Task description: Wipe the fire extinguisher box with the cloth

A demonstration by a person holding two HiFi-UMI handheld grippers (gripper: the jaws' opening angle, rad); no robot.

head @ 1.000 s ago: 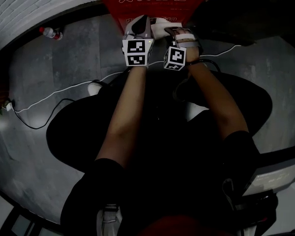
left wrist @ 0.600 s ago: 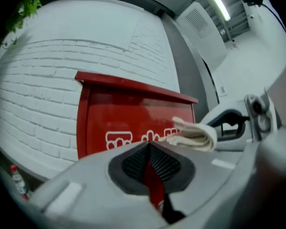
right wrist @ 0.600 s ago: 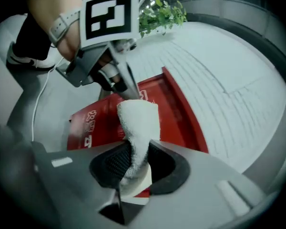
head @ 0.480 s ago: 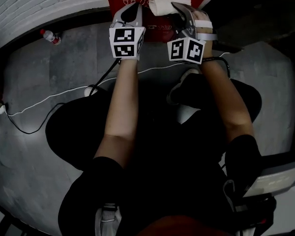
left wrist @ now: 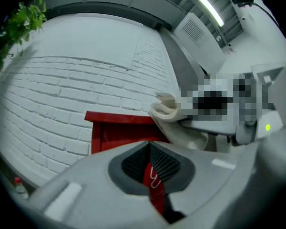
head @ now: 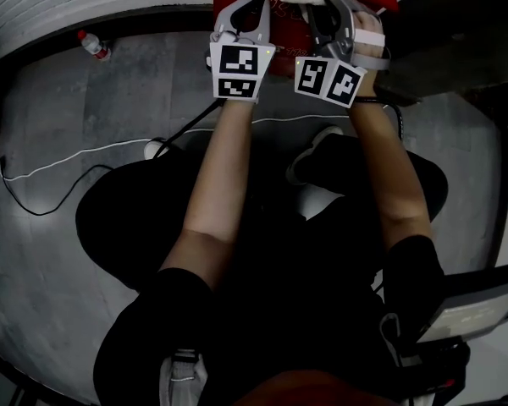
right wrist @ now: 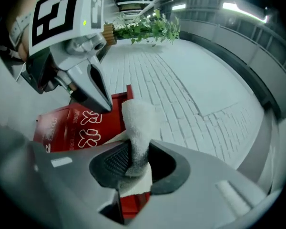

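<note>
Plastic bottle (head: pixel 94 46): far left on the grey floor (head: pixel 51 252), at the foot of the white brick wall (left wrist: pixel 62 94).
White cable (head: pixel 76 157): trails across the floor, left of the person's legs.
Left gripper (head: pixel 252 11): jaws drawn nearly together, nothing between them, just before the left front of the fire extinguisher box (head: pixel 284 24).
Fire extinguisher box: red, against the wall, top edge unobstructed.
Cloth (right wrist: pixel 139 120): white, bunched, at the box's upper right edge; contact unclear.
Right gripper (right wrist: pixel 133 159): clamped on the cloth.
Green plant (right wrist: pixel 148 30): atop the wall, well apart.
</note>
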